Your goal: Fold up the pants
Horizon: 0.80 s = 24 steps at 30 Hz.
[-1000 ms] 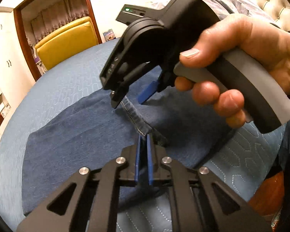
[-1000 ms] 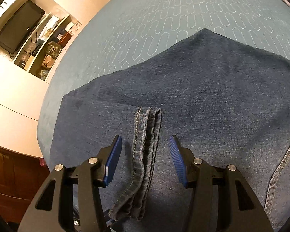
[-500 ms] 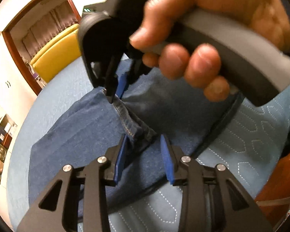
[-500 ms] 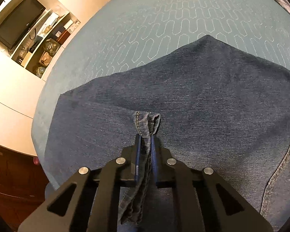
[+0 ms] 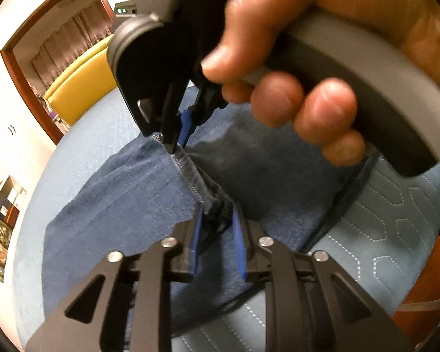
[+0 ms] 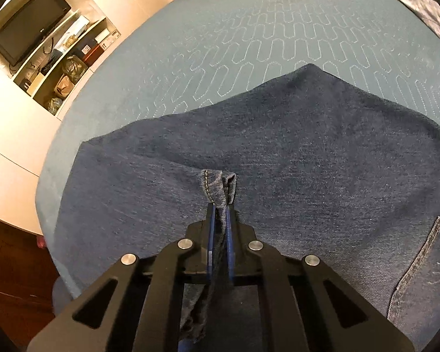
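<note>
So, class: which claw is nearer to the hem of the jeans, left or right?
Right. The right claw is shut on the hem, so it touches it. The left claw is open and straddles the same hem further along, without pinching it.

The pants (image 6: 308, 152) are dark blue denim, spread mostly flat on a quilted blue bedspread (image 6: 249, 38). The far edge rises to a soft peak in the right wrist view. A back pocket (image 6: 425, 264) with pale stitching shows at the lower right. One hem (image 6: 218, 187), doubled and edged with light thread, stands lifted off the layer beneath. In the left wrist view the hem (image 5: 190, 173) runs as a raised ridge across the cloth; its near end looks bunched, though shadow blurs it.
</note>
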Each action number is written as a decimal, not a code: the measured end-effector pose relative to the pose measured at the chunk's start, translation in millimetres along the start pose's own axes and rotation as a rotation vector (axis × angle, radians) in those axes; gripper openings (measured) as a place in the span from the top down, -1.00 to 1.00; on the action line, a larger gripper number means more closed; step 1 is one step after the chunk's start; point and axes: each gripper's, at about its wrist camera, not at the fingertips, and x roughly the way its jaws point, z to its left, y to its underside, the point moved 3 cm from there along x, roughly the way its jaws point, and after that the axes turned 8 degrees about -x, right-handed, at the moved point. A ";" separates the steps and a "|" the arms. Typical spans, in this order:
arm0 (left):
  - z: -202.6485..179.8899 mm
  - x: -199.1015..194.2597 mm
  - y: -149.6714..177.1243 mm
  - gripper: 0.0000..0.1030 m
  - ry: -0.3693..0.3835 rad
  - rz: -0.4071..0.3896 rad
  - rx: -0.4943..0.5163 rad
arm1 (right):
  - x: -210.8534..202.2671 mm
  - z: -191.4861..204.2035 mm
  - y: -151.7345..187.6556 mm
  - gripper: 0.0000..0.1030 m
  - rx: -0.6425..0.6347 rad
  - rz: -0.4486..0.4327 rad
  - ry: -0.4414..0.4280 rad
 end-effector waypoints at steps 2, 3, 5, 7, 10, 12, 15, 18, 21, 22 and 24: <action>5.0 -8.8 -1.1 0.25 0.070 -0.004 -0.067 | -1.2 4.5 0.8 0.87 -0.027 -0.005 0.031; 10.8 -13.9 -1.3 0.25 0.091 -0.008 -0.110 | -1.8 6.0 1.1 0.83 -0.040 -0.009 0.050; 30.3 -28.4 0.2 0.25 0.103 -0.023 -0.223 | -5.6 10.7 1.3 0.59 -0.051 -0.019 0.074; 64.4 -48.9 5.6 0.25 0.089 -0.049 -0.374 | -19.9 13.0 1.6 0.55 -0.051 -0.058 0.150; 133.2 -66.5 23.6 -0.05 0.019 -0.052 -0.626 | -49.3 34.3 3.3 0.16 -0.079 -0.148 0.260; 164.8 -64.0 35.3 -0.08 -0.065 -0.009 -0.690 | -59.9 66.2 7.9 -0.73 -0.165 -0.201 0.277; 193.5 -40.5 53.7 -0.13 -0.085 0.127 -0.730 | -55.7 101.0 14.8 -0.72 -0.198 -0.233 0.291; 204.6 -22.9 64.4 -0.27 -0.088 0.205 -0.746 | -29.8 105.5 22.3 -0.72 -0.137 -0.169 0.300; 194.7 -12.0 59.4 -0.67 -0.111 0.246 -0.661 | -2.6 97.6 30.0 -0.72 -0.061 -0.064 0.317; 188.8 -8.7 57.6 -0.79 -0.092 0.251 -0.632 | 4.7 95.7 34.5 -0.72 -0.052 -0.031 0.310; 176.8 -9.0 57.4 -0.97 -0.107 0.262 -0.598 | 13.3 91.7 40.7 -0.73 -0.054 -0.004 0.327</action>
